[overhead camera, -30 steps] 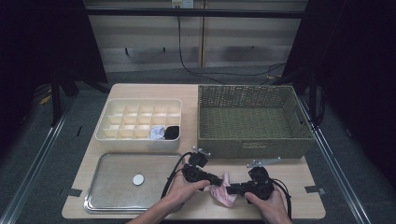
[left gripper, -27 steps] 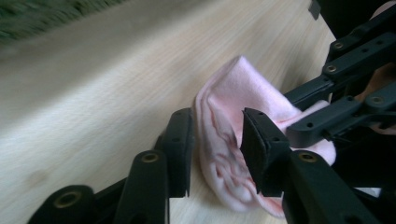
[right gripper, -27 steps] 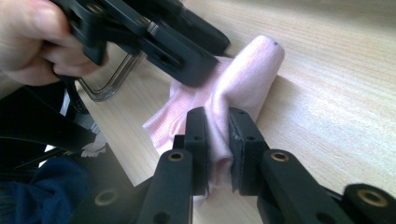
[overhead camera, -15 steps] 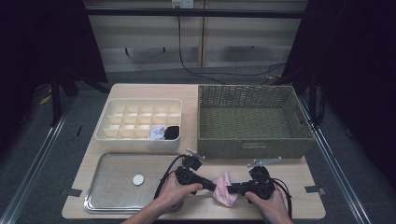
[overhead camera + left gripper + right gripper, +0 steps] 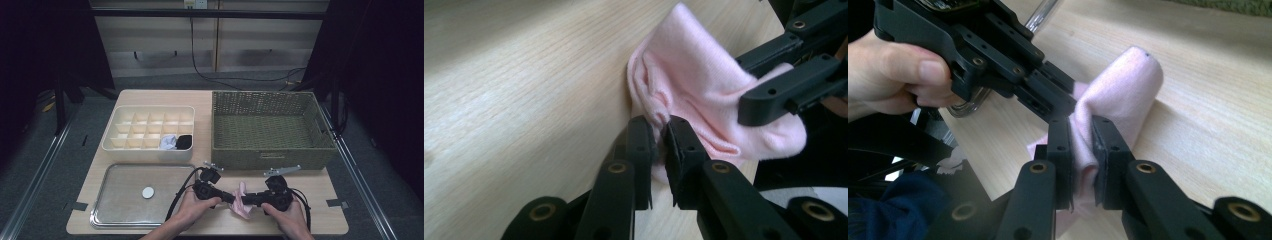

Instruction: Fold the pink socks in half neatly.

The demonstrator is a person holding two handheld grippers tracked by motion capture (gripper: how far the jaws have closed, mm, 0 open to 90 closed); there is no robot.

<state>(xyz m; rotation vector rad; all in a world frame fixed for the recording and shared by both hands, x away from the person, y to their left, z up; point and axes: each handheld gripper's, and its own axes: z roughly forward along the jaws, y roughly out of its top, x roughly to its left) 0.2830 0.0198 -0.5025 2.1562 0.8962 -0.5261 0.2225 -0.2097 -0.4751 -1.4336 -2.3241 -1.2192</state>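
Dark walls and trailing cables frame a pale wooden table (image 5: 330, 210), and your two hands meet at its lower middle edge. Your left gripper (image 5: 659, 137) has just been closing: a second ago its jaws stood wider beside the pink sock (image 5: 242, 200), and now they pinch a fold at the sock's cuff edge. Your right gripper (image 5: 1082, 145) is clamped on the other side of the same sock. So the sock sits low in the frame, slightly right of centre, partly lifted off the wood and gripped from both sides; with two holds you can likely fold or roll it next.

At upper left, the white divided organizer (image 5: 150, 112) holds a white sock (image 5: 168, 142) and a black sock (image 5: 184, 141) in neighbouring cells of its bottom row; the other cells look bare. At upper right, the green wicker basket (image 5: 265, 159) looks vacant. At lower left, the metal tray (image 5: 110, 200) carries one small white disc (image 5: 148, 192).
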